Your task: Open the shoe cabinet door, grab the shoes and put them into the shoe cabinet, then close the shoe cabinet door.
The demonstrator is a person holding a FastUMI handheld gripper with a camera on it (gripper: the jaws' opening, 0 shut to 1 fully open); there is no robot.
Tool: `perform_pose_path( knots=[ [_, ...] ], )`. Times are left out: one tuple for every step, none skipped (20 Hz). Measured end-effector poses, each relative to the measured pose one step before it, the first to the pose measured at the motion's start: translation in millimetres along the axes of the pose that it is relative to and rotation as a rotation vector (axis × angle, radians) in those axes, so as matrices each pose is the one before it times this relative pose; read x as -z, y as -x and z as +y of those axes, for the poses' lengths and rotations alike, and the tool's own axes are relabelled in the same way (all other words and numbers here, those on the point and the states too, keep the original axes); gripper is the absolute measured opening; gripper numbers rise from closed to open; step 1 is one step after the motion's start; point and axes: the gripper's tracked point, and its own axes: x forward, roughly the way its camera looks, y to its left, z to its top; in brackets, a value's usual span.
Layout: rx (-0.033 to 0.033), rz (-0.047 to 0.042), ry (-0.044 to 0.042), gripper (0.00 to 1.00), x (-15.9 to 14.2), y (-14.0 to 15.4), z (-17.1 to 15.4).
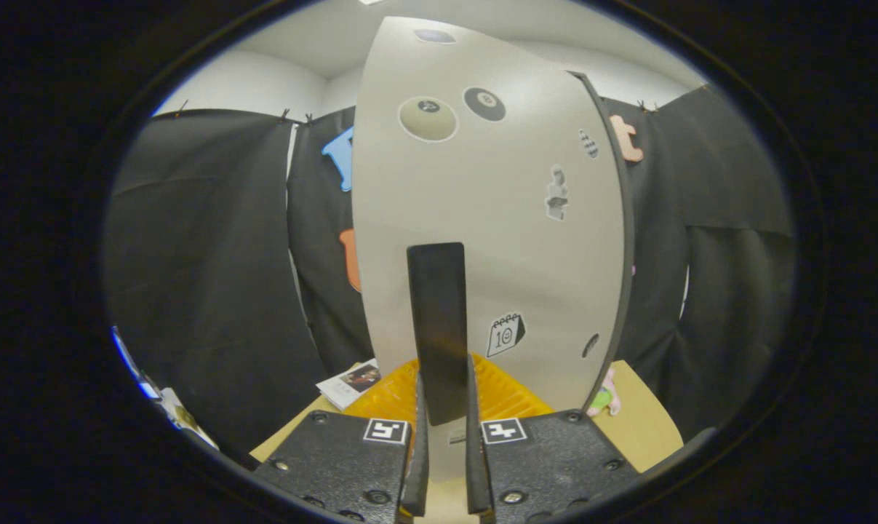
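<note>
**Claw on the door handle — swing, don't yank**

The claw (pixel 446 466) is nearly closed, its two fingers (pixel 415 466) pinching the lower end of a black handle (pixel 439 331) that rises between them. Both fingers appear to press the handle's sides; contact looks firm, though the very tips are partly hidden by the handle itself.

The shoe cabinet door (pixel 482 218) stands directly ahead of the claw, a pale grey panel with stickers on its face. Its dark edge (pixel 624 240) shows on the right, so the door appears to be partly swung, seen at an angle. Whether this is the opening or the closing pass I cannot tell. No shoes in sight.

Doing the step well, as I judge it:
- Keep the pinch square on the handle; a slipping grip would twist the panel.
- Follow the door's arc around its hinge rather than pulling straight back.
- Move slowly, letting the wrist turn with the panel.

Orientation: the door's long axis runs upright, away from the claw toward the ceiling. The handle's long axis lies parallel to it, also upright. The door's broad face points toward the claw.

Beyond the fingers, below the door: an orange ribbed item (pixel 395 397), a booklet (pixel 351 382) to its left, all on a tan surface (pixel 649 429).
</note>
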Motion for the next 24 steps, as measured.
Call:
perform_pose_path(
  knots=[
    [0.0143,-0.0027,0.00028,0.23,0.94,10.8,-9.33],
    [0.01464,-0.00441,-0.0019,0.23,1.71,11.78,-9.03],
    [0.01687,-0.00432,-0.00167,0.22,0.64,11.98,-11.93],
    [0.01457,-0.00397,0.00024,0.22,1.94,9.4,-11.47],
    [0.00941,-0.0042,0.00599,0.2,1.54,8.07,-10.84],
    [0.01424,-0.00305,0.00484,0.19,0.4,8.64,-12.2],
    [0.01887,-0.00299,0.00351,0.17,0.21,6.66,-12.99],
    [0.01766,-0.00229,0.00566,0.15,0.73,7.7,-15.24],
    [0.01754,-0.00312,-0.003,0.12,0.34,6.03,-15.07],
    [0.01406,-0.00078,-0.0006,0.11,-0.62,5.78,-15.31],
    [0.01523,-0.00114,0.00059,0.08,-0.06,8.36,-15.88],
    [0.01359,-0.00177,0.00491,0.07,1.22,2.15,-16.72],
    [0.0107,-0.00067,0.0111,0.05,0.24,2.25,-14.22],
    [0.01328,0.00281,0.00902,0.05,2.91,-0.81,-12.13],
    [0.00833,-0.00151,0.00573,0.04,-0.13,-0.36,-13.62],
    [0.00789,0.00091,0.00371,0.04,-0.92,-1.9,-13.87],
    [0.00895,0.00157,-0.00251,0.04,-0.33,-0.54,-14.28],
    [0.01017,0.00025,-0.00706,0.04,1.39,-0.24,-13.09],
    [0.00732,0.00277,-0.00442,0.04,0.12,-0.13,-13.14],
    [-0.02249,0.00169,-0.02518,0.04,0.57,-1.13,-5.73],
    [-0.02267,0.0017,-0.02427,0.04,-0.23,-3.37,-0.7],
    [-0.01988,0.00628,0.00314,0.04,0.94,1.17,4.37],
    [-0.0095,0.0009,0.00877,0.04,0.97,-0.06,2.1],
    [-0.00055,0.00078,0.00145,0.04,0.05,-0.01,-3.42]
  ],
)
